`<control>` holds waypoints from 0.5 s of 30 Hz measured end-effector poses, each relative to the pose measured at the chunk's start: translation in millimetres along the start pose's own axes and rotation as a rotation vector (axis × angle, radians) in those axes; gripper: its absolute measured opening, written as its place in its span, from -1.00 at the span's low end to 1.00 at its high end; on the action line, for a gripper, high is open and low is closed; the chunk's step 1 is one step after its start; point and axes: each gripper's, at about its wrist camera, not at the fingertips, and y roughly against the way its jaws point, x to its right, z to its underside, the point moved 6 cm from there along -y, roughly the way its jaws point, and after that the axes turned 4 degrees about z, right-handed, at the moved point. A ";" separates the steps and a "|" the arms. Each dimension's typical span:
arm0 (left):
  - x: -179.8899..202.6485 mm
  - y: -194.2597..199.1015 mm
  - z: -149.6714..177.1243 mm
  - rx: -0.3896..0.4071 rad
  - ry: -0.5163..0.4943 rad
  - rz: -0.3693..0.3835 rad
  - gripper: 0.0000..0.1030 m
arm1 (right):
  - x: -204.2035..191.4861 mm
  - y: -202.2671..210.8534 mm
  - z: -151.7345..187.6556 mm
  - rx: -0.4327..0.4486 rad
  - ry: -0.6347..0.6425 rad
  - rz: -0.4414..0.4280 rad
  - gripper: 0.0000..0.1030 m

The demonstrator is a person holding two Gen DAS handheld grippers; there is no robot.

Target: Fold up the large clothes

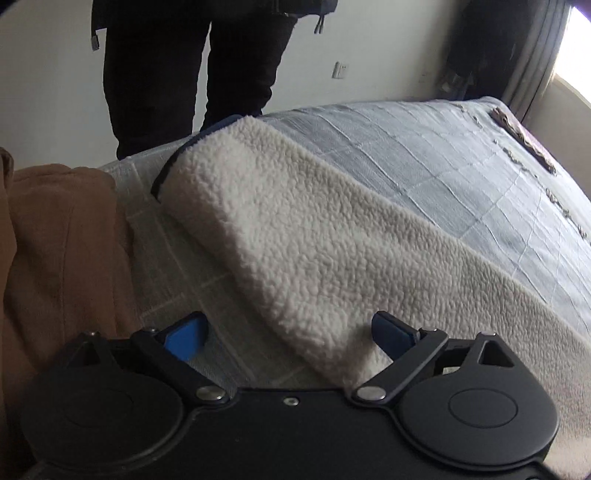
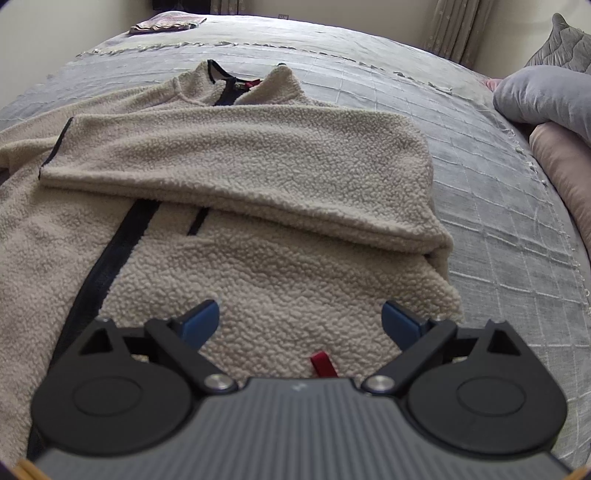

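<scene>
A cream fleece jacket (image 2: 280, 266) with a dark zipper (image 2: 110, 251) lies flat on the grey bed cover (image 2: 498, 221). One sleeve (image 2: 236, 158) is folded across its chest. My right gripper (image 2: 301, 325) is open and empty, low over the jacket's hem near a small red tag (image 2: 323, 363). In the left wrist view the other sleeve (image 1: 280, 236) stretches out over the bed, its dark-edged cuff (image 1: 166, 173) at the far end. My left gripper (image 1: 288, 334) is open and empty at the sleeve's near edge, its right finger (image 1: 391, 332) over the fleece.
A brown garment (image 1: 55, 258) lies left of the left gripper. A person in dark trousers (image 1: 184, 74) stands at the bed's far side. Pillows (image 2: 546, 96) and a pink blanket (image 2: 565, 173) lie on the bed's right. A small folded cloth (image 2: 166, 22) sits at the far end.
</scene>
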 end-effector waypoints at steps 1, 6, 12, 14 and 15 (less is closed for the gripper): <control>-0.2 -1.0 -1.5 0.012 0.003 0.008 0.83 | -1.0 -3.1 0.8 -0.005 0.001 -0.001 0.86; 6.5 3.5 -5.8 0.060 0.020 0.119 -0.67 | -2.2 -15.6 4.2 -0.025 0.001 0.014 0.86; 51.7 50.9 -25.6 0.209 -0.090 0.214 -0.73 | 2.1 -13.1 2.6 -0.012 -0.009 0.006 0.86; 77.1 77.0 -32.9 0.258 -0.114 0.278 -0.73 | 6.9 -11.4 -0.4 -0.003 -0.020 0.009 0.86; 91.4 90.8 -35.6 0.281 -0.132 0.308 -0.73 | 9.4 -10.3 -1.5 0.001 -0.027 0.008 0.86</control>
